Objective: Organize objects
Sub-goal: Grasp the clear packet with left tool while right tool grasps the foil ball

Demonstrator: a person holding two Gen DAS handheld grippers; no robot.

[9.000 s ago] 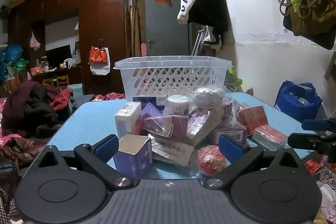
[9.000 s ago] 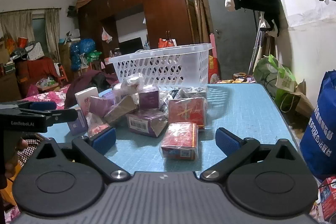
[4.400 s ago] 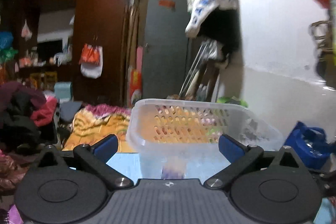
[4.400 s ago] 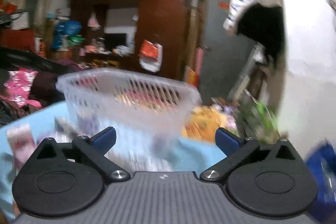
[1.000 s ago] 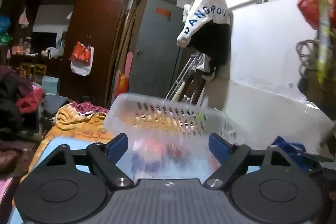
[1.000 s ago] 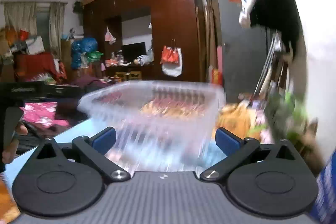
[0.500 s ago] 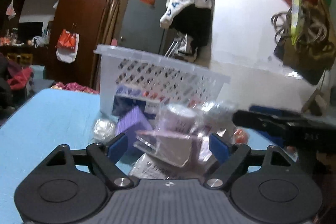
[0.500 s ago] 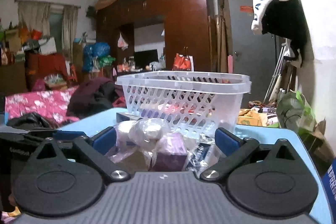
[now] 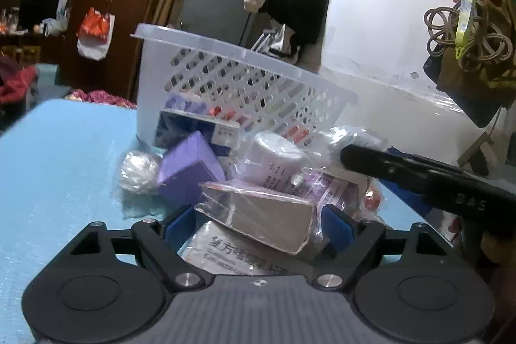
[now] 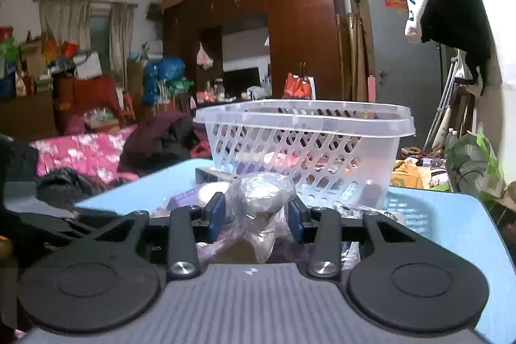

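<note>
A pile of wrapped boxes and rolls lies on the blue table (image 9: 58,157) in front of a white plastic basket (image 9: 225,49) that holds a few items. My left gripper (image 9: 258,226) is open, and a film-wrapped brown box (image 9: 258,215) lies between its blue pads without being pressed. In the right wrist view, my right gripper (image 10: 256,215) is closing its jaws. Its pads press on a round bundle in clear crinkled plastic (image 10: 259,192). The basket (image 10: 306,115) stands just behind it. The right gripper's black finger (image 9: 419,179) crosses the left wrist view from the right.
Around the brown box lie a purple box (image 9: 190,173), a white roll (image 9: 271,160), a dark blue box (image 9: 193,131), a clear-wrapped ball (image 9: 137,171) and a flat printed packet (image 9: 232,253). Bare table stretches to the left. Bags hang on the wall at the right.
Both views have dropped from the basket down to the pile. The right jaws have drawn in from wide onto the wrapped bundle. The left gripper has come closer, around the brown box.
</note>
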